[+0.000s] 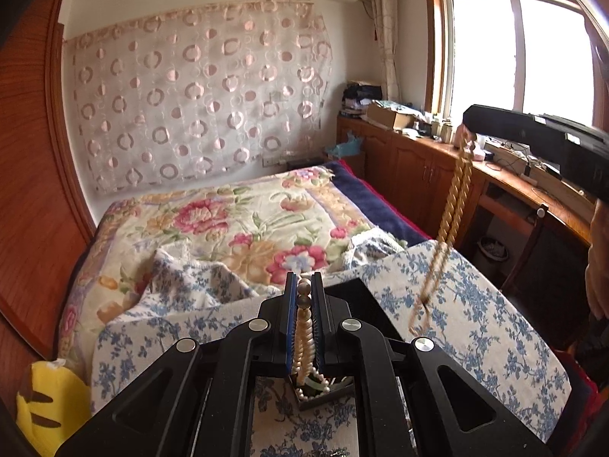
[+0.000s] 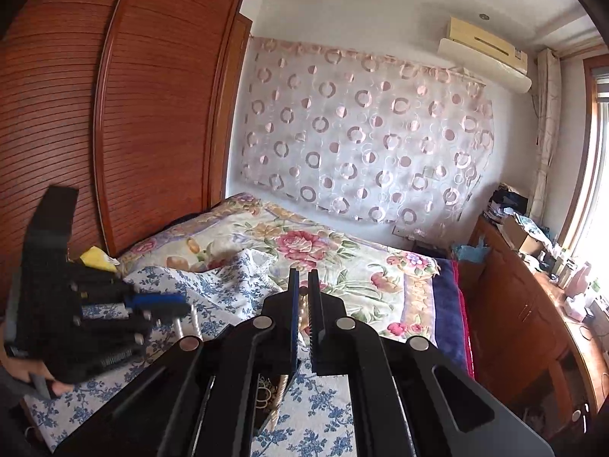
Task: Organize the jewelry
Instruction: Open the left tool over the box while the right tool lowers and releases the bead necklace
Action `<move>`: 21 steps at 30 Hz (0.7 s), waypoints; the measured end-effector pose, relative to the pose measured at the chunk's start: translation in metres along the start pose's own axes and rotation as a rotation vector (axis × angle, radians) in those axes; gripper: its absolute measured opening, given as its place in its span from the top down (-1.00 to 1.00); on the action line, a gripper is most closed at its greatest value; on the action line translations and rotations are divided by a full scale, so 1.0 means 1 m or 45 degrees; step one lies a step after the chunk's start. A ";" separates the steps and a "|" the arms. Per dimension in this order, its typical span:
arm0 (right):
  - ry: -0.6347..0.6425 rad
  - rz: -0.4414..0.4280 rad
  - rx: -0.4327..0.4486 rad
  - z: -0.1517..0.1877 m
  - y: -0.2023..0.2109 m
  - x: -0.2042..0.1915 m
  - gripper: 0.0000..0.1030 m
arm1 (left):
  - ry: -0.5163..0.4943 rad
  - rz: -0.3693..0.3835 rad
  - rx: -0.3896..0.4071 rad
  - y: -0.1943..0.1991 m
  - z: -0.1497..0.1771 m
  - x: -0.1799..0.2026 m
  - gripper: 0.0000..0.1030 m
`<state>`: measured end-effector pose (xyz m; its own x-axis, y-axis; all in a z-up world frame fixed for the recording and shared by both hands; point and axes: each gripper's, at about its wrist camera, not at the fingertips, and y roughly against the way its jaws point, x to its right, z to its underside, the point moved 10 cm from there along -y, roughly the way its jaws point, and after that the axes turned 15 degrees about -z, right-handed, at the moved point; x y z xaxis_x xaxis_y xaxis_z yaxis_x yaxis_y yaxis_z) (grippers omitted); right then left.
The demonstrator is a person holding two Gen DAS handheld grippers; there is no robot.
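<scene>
My left gripper [image 1: 303, 285] is shut on a white pearl necklace [image 1: 304, 335]. Its strands hang between the fingers down into a small dark jewelry box [image 1: 304, 400] on the blue-flowered cloth. At the upper right, my right gripper [image 1: 466, 129] holds a twisted gold rope necklace [image 1: 455, 205], which dangles above the cloth. In the right wrist view, the right gripper [image 2: 303, 282] is shut on that gold necklace [image 2: 279, 400], which hangs down beside the dark box [image 2: 262, 388]. The left gripper [image 2: 179, 302] shows blurred at the left, held by a hand.
A blue-flowered cloth [image 1: 475, 304] covers the near surface, with a bed under a floral quilt [image 1: 228, 213] behind it. A wooden wardrobe [image 2: 152, 114] stands to the left. A cluttered wooden cabinet [image 1: 418, 152] runs under the window. A yellow plush [image 1: 49, 400] lies at the lower left.
</scene>
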<state>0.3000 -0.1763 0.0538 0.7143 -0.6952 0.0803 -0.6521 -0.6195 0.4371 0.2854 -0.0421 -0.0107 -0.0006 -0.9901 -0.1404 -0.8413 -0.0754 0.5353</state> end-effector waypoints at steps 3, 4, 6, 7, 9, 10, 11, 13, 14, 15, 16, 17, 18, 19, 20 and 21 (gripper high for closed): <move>0.015 0.004 -0.016 -0.003 -0.011 -0.002 0.90 | -0.001 -0.005 -0.020 -0.005 0.008 -0.001 0.87; 0.020 0.004 -0.023 -0.004 -0.016 -0.003 0.90 | -0.002 -0.009 -0.021 -0.006 0.010 -0.002 0.85; 0.029 0.011 -0.033 -0.005 -0.027 -0.001 0.90 | -0.002 -0.004 -0.033 -0.007 0.016 -0.004 0.83; 0.023 0.018 -0.042 -0.005 -0.034 0.001 0.90 | 0.000 -0.005 -0.039 -0.008 0.018 -0.005 0.76; -0.014 0.005 -0.065 -0.002 -0.050 0.005 0.90 | 0.017 -0.014 -0.043 -0.008 0.021 -0.011 0.50; -0.024 0.004 -0.078 0.001 -0.057 0.005 0.90 | 0.023 -0.013 -0.042 -0.008 0.023 -0.013 0.45; -0.036 0.001 -0.097 0.007 -0.066 0.006 0.90 | 0.025 -0.014 -0.042 -0.007 0.025 -0.016 0.45; -0.048 -0.007 -0.124 0.016 -0.077 0.006 0.90 | 0.024 -0.018 -0.047 -0.005 0.032 -0.020 0.44; -0.053 -0.014 -0.144 0.023 -0.083 0.005 0.90 | 0.026 -0.019 -0.048 -0.003 0.035 -0.022 0.44; -0.055 -0.016 -0.167 0.031 -0.090 0.003 0.90 | 0.029 -0.019 -0.052 -0.002 0.038 -0.023 0.42; -0.056 -0.018 -0.187 0.038 -0.095 0.001 0.90 | 0.033 -0.018 -0.056 0.000 0.042 -0.025 0.39; -0.058 -0.023 -0.205 0.046 -0.099 0.000 0.89 | 0.035 -0.016 -0.058 0.001 0.045 -0.025 0.38; -0.067 -0.029 -0.224 0.053 -0.105 -0.002 0.88 | 0.038 -0.012 -0.063 0.002 0.050 -0.027 0.37; -0.078 -0.034 -0.239 0.060 -0.108 -0.003 0.88 | 0.038 -0.013 -0.067 0.003 0.053 -0.028 0.37; -0.094 -0.036 -0.252 0.066 -0.112 -0.003 0.88 | 0.038 -0.014 -0.071 0.003 0.056 -0.028 0.37; -0.100 -0.036 -0.260 0.070 -0.114 -0.002 0.88 | 0.037 -0.013 -0.076 0.003 0.059 -0.028 0.36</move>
<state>0.3555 -0.1300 -0.0588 0.7047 -0.7095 -0.0010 -0.5611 -0.5582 0.6112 0.2508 -0.0076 -0.0538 0.0246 -0.9922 -0.1224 -0.8076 -0.0919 0.5826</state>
